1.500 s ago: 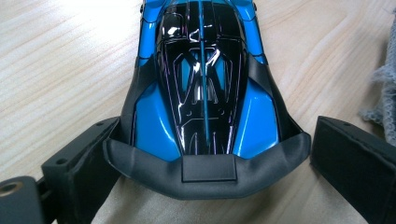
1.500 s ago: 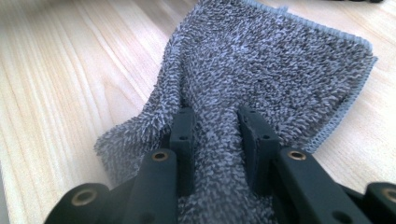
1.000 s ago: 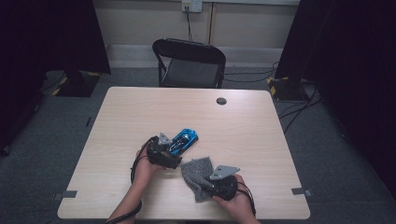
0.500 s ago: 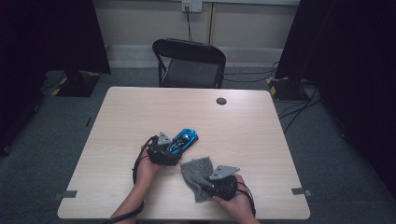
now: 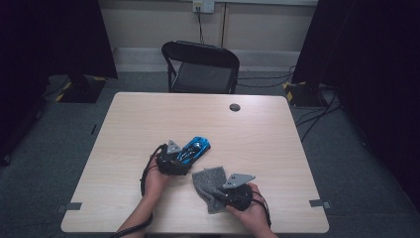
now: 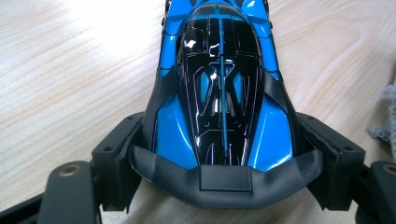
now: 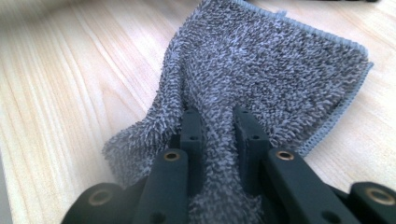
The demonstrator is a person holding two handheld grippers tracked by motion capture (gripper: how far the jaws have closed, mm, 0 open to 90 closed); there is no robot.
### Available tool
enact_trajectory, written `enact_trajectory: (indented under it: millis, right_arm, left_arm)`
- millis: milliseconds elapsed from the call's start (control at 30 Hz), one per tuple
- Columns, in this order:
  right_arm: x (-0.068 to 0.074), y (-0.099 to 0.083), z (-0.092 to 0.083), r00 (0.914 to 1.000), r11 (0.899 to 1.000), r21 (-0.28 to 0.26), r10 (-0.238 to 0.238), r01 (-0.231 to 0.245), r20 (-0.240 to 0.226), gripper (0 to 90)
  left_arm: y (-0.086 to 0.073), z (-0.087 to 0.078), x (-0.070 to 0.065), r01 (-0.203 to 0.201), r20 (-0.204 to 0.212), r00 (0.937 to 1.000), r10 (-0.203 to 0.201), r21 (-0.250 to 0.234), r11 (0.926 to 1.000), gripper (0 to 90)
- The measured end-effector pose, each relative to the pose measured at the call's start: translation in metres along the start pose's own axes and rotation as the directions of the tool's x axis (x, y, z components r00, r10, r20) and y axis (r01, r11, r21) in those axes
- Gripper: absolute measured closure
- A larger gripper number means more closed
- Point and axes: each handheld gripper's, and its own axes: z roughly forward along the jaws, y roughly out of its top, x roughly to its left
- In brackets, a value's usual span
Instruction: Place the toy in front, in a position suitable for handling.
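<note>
A glossy blue and black toy car (image 5: pixel 195 148) lies on the wooden table (image 5: pixel 148 119) left of centre. My left gripper (image 5: pixel 181 157) has just been closing on its rear end. In the left gripper view the black pads (image 6: pixel 119 158) press on both flanks of the car (image 6: pixel 222 93). A grey terry cloth (image 5: pixel 208 181) lies crumpled near the front edge. My right gripper (image 5: pixel 218 193) has just closed further on it. In the right gripper view a ridge of the cloth (image 7: pixel 271 60) is pinched between the jaws of the right gripper (image 7: pixel 217 126).
A small black round disc (image 5: pixel 235 107) sits near the table's far edge. A black folding chair (image 5: pixel 200 67) stands behind the table. Cables and dark stands line the floor on both sides.
</note>
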Motion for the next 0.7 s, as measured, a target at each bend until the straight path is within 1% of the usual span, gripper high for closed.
enact_trajectory:
  millis: [67,133,300,500,700]
  right_arm:
    - [-0.002,0.002,-0.002,1.0000,1.000,0.001,0.004,-0.004,-0.001,77.2]
    - [-0.005,0.003,-0.005,0.9997,1.000,-0.007,0.021,-0.021,-0.007,77.6]
    - [-0.015,0.007,-0.017,0.9989,0.998,-0.040,0.047,-0.047,0.001,77.8]
    - [-0.024,0.013,-0.028,0.9986,0.997,-0.064,0.052,-0.051,0.009,77.7]
    - [-0.034,0.023,-0.031,0.9973,0.994,-0.087,0.072,-0.071,0.012,77.7]
  left_arm:
    - [0.000,0.000,0.000,0.000,0.000,1.0000,0.000,0.000,1.0000,24.2]
    - [0.000,0.000,0.000,0.000,0.000,1.0000,0.000,0.000,1.0000,24.1]
    - [0.000,0.000,0.000,0.000,0.000,1.0000,0.000,0.000,1.0000,24.1]
    - [0.000,0.000,0.000,0.001,-0.001,1.0000,-0.001,-0.001,1.0000,24.1]
    - [0.000,0.000,0.000,0.000,0.000,1.0000,0.000,0.000,1.0000,24.1]
